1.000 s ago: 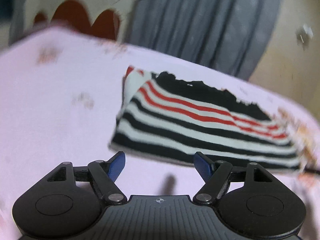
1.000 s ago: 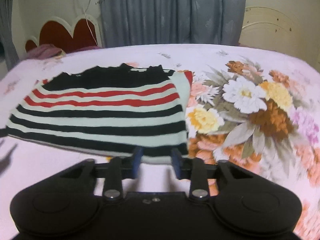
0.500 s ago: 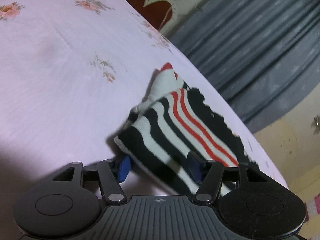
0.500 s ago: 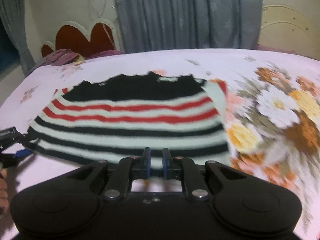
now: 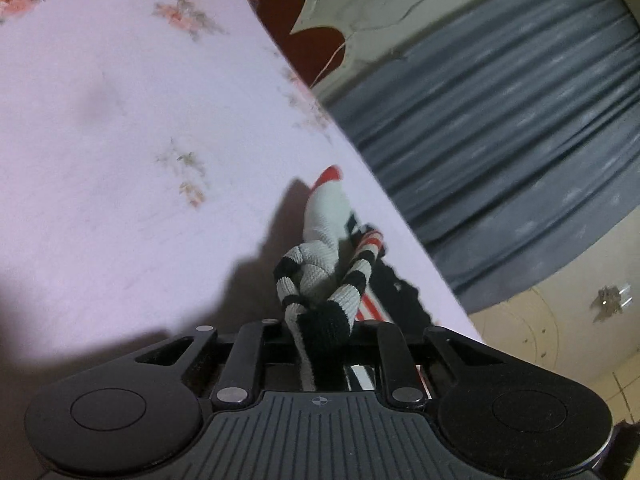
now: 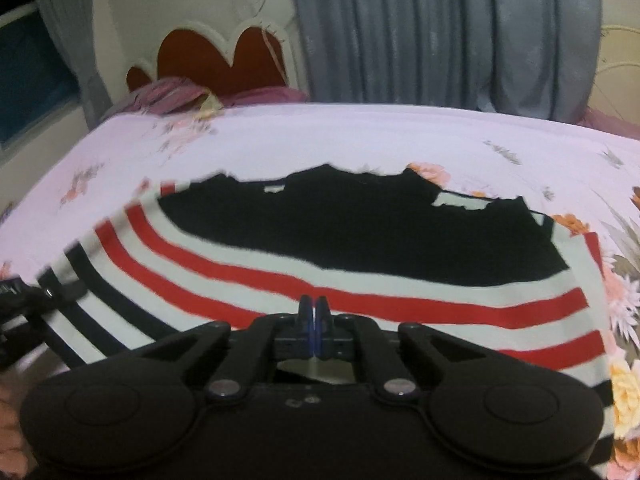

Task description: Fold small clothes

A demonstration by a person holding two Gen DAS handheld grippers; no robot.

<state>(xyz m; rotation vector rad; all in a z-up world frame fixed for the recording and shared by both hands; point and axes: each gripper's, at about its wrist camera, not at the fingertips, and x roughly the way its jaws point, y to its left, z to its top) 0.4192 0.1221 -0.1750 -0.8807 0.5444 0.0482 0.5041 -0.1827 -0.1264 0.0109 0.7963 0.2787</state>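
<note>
Two grippers now sit at the near hem of the striped sweater (image 6: 360,272), which lies on the floral bedsheet (image 6: 360,136). A second ago both sets of fingers stood apart, short of the hem; since then each has come in over the fabric.

The left gripper (image 5: 320,330) is closing, with a bunched corner of the sweater (image 5: 320,280) between its fingers. That corner has gone from flat to gathered and stands up off the sheet toward 12 o'clock in the left wrist view. In the right wrist view the same gripper (image 6: 16,300) appears at 9 o'clock, at the sweater's left edge.

The right gripper (image 6: 314,330) has brought its fingers fully together, pads meeting over the red-and-white stripes. Whether hem fabric is pinched cannot be told: the body hides the contact.

Judged from this, the grasp step is finishing and a fold of the near hem toward the black collar band at 12 o'clock can follow. A missed right-hand grasp would skew the fold.
</note>
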